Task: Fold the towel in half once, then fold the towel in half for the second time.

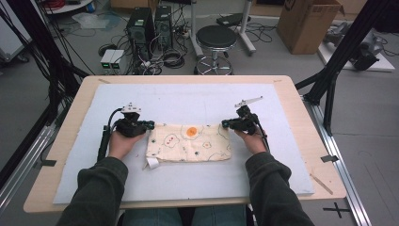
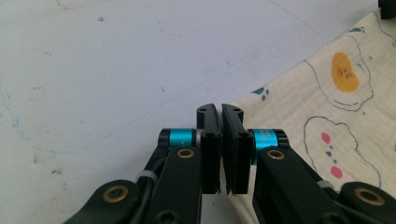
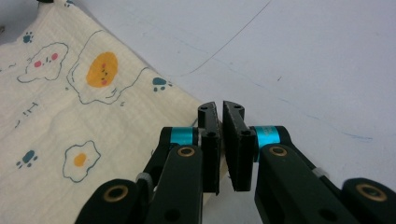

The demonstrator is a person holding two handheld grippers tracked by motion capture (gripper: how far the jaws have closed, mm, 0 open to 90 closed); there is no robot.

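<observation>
- The left gripper rests low at the far left corner of the folded cloth; its jaws are pressed together, and in the left gripper view the cloth corner lies right beside and under the tips. If a bit of fabric is pinched between them, I cannot tell.
- The right gripper sits at the far right corner of the cloth, pointing toward the left gripper; its jaws are also pressed together.
- In the right gripper view the cloth edge runs up to the jaws on their left side and passes under them; a grip on the fabric is not clear here either.
- The cloth is cream with egg and paw prints, folded into a flat rectangle, and it lies between the two grippers, reaching from them toward the person.
- A small white tag sticks out at the cloth's near corner, on the left gripper's side, well apart from its jaws.
- Beyond and outside both grippers there is the pale blue mat, which covers the wooden table.
</observation>
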